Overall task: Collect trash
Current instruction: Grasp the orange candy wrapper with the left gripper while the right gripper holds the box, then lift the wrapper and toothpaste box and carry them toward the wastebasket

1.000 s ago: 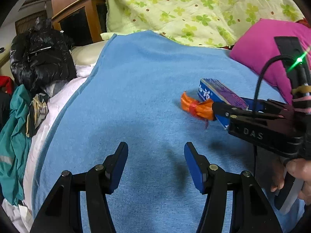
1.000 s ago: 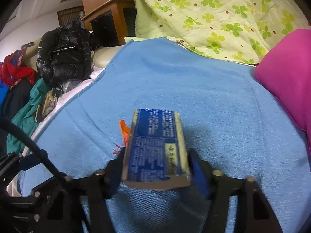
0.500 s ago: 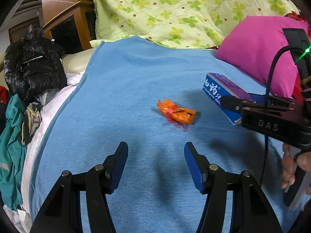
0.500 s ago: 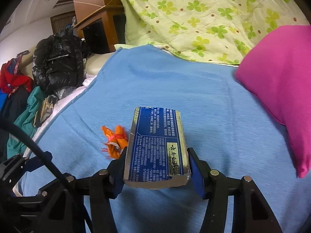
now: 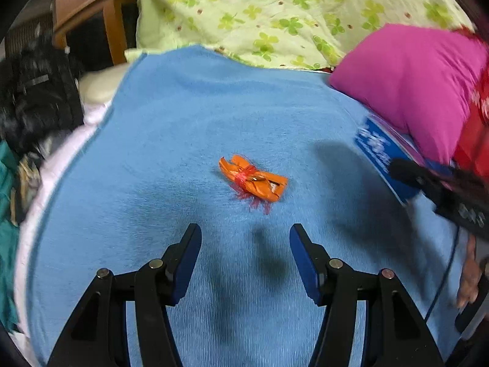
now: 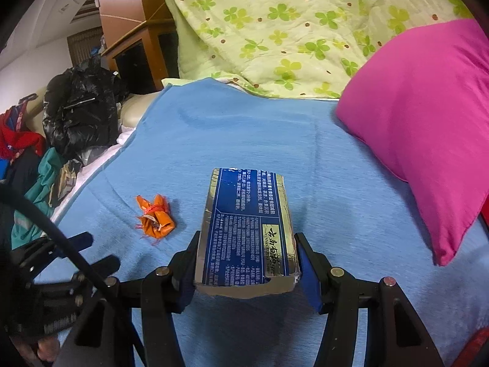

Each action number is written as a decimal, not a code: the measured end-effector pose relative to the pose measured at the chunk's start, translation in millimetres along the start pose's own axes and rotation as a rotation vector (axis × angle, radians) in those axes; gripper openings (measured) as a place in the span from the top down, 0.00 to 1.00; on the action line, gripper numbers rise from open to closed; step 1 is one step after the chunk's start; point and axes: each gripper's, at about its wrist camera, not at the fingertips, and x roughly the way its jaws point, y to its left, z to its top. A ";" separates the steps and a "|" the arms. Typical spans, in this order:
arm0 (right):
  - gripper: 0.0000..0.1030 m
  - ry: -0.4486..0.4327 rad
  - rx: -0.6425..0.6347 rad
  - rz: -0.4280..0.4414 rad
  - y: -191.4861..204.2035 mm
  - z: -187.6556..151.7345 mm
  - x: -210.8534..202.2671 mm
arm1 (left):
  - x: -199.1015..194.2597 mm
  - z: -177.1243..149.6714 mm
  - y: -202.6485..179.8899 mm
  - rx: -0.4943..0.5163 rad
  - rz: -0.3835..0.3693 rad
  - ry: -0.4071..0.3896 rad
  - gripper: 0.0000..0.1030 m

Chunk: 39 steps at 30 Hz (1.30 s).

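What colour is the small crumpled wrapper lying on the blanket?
Orange, tied with a red string; the wrapper shows best in the left wrist view.

A bundled wrapper (image 5: 253,180) lay on the blanket (image 5: 189,116), which was spread over the bed. Ahead of the wrapper, a quilt (image 5: 275,12) was heaped at the blanket's far edge. To the wrapper's right, a carton (image 6: 247,229) was held above the blanket between the fingers of the right gripper (image 6: 246,263), and a pillow (image 6: 428,116) was set farther right. Left of the wrapper, beyond the blanket's edge, a jacket (image 6: 79,110) and clothes (image 6: 36,183) were piled. The left gripper (image 5: 245,255) was positioned just short of the wrapper.
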 end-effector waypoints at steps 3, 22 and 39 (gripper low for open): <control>0.42 -0.003 0.022 0.011 -7.1 0.8 -2.2 | 15.1 16.1 8.1 -0.052 -0.069 0.022 0.41; 0.42 -0.018 0.024 0.017 -8.9 -0.7 -12.0 | 76.3 37.0 14.4 -0.271 -0.203 0.111 0.70; 0.42 -0.197 0.066 0.002 3.4 -15.4 -93.8 | -34.6 24.8 -31.0 -0.035 -0.128 -0.137 0.82</control>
